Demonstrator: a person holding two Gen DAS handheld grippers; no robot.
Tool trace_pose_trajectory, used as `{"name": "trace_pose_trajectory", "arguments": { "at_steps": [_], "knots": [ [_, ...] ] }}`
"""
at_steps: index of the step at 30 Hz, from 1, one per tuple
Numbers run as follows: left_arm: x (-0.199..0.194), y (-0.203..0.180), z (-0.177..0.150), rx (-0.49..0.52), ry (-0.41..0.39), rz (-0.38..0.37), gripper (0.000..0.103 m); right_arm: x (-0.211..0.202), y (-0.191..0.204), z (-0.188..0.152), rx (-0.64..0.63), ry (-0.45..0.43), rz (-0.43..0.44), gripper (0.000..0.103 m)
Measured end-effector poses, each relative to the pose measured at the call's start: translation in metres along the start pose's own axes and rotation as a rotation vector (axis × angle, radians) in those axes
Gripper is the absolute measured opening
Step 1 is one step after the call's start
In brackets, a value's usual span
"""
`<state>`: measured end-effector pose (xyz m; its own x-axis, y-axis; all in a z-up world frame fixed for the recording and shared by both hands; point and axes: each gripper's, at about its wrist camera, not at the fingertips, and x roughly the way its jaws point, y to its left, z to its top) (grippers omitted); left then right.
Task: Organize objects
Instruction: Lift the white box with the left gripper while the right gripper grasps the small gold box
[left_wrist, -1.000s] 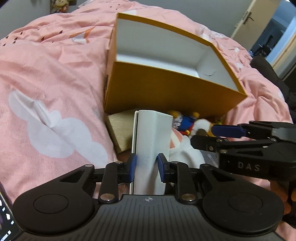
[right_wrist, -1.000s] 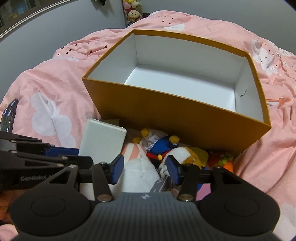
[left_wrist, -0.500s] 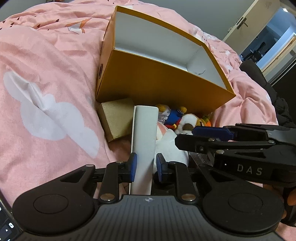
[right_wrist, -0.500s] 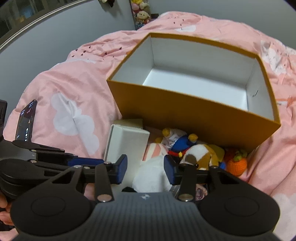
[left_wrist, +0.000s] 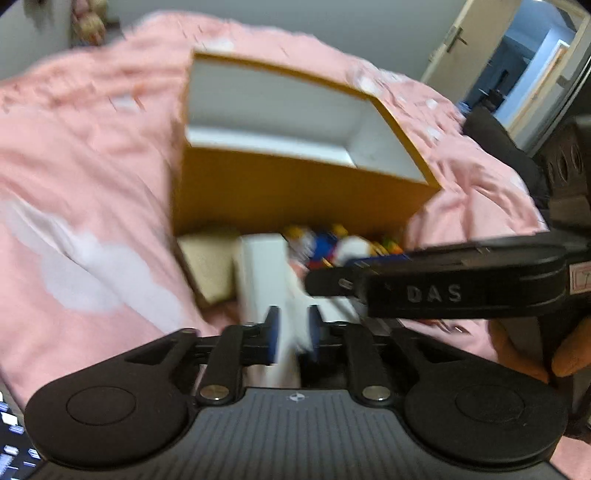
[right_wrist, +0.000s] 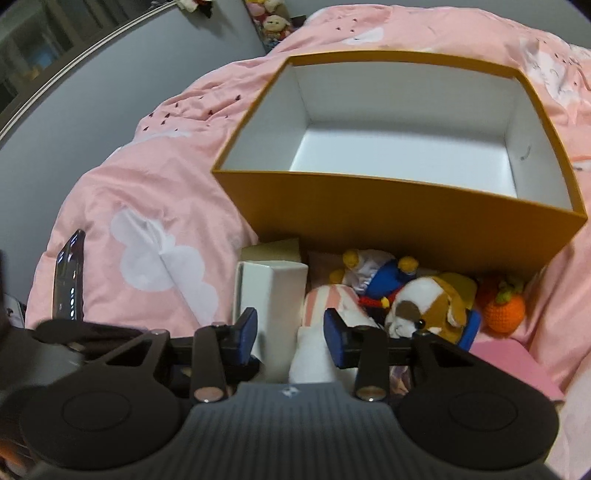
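An empty orange box (right_wrist: 399, 221) with a white inside (left_wrist: 295, 192) lies on the pink bed. In front of it stand a white box (right_wrist: 269, 295) (left_wrist: 262, 273), a tan box (right_wrist: 271, 251) and a heap of plush toys (right_wrist: 406, 291). My left gripper (left_wrist: 292, 338) is shut on the near end of the white box, though that view is blurred. My right gripper (right_wrist: 290, 332) is open, with its jaws around the white box and a white plush (right_wrist: 314, 354), and shows from the side in the left wrist view (left_wrist: 347, 280).
A pink cloud-print duvet (right_wrist: 147, 221) covers the bed. A phone (right_wrist: 68, 280) stands at the left. A crocheted orange (right_wrist: 504, 308) and a pink flat thing (right_wrist: 513, 362) lie at the right. A door (left_wrist: 480, 59) stands open beyond the bed.
My left gripper has closed more tightly on the white box and the view has swung. My right gripper has moved left and forward over the white box and toys.
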<state>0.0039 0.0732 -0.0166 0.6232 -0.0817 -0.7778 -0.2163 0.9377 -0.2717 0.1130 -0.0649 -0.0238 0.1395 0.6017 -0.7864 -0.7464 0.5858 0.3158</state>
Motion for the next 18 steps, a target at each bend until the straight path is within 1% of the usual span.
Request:
{"name": "trace_pose_trajectory", "arguments": {
  "at_steps": [1,2,5,10,11,13,16,18],
  "knots": [
    [0.0,0.001,0.001,-0.003,-0.008,0.023,0.043,-0.001,-0.001,0.0,0.0,-0.007,-0.009,0.042],
    [0.003,0.001,0.001,-0.008,-0.005,0.042,0.05,-0.002,-0.002,0.0,-0.002,-0.011,-0.019,0.042],
    [0.022,0.001,0.0,-0.026,0.072,0.053,0.05,0.001,-0.004,0.001,-0.007,-0.011,-0.037,0.042],
    [0.041,0.0,-0.009,-0.018,0.132,0.088,0.05,0.007,-0.01,0.0,-0.014,-0.005,-0.061,0.042],
    [0.044,0.0,-0.009,-0.018,0.142,0.091,0.043,0.008,-0.011,0.0,-0.014,-0.003,-0.055,0.042],
    [0.047,0.002,-0.01,-0.021,0.151,0.083,0.037,0.01,-0.011,0.001,-0.021,-0.005,-0.048,0.042],
    [0.043,0.004,-0.01,-0.032,0.141,0.083,0.035,0.013,-0.01,0.003,-0.04,-0.008,-0.047,0.042],
    [0.036,0.007,-0.008,-0.043,0.121,0.098,0.034,0.015,-0.009,0.004,-0.05,-0.008,-0.04,0.042]
  ]
}}
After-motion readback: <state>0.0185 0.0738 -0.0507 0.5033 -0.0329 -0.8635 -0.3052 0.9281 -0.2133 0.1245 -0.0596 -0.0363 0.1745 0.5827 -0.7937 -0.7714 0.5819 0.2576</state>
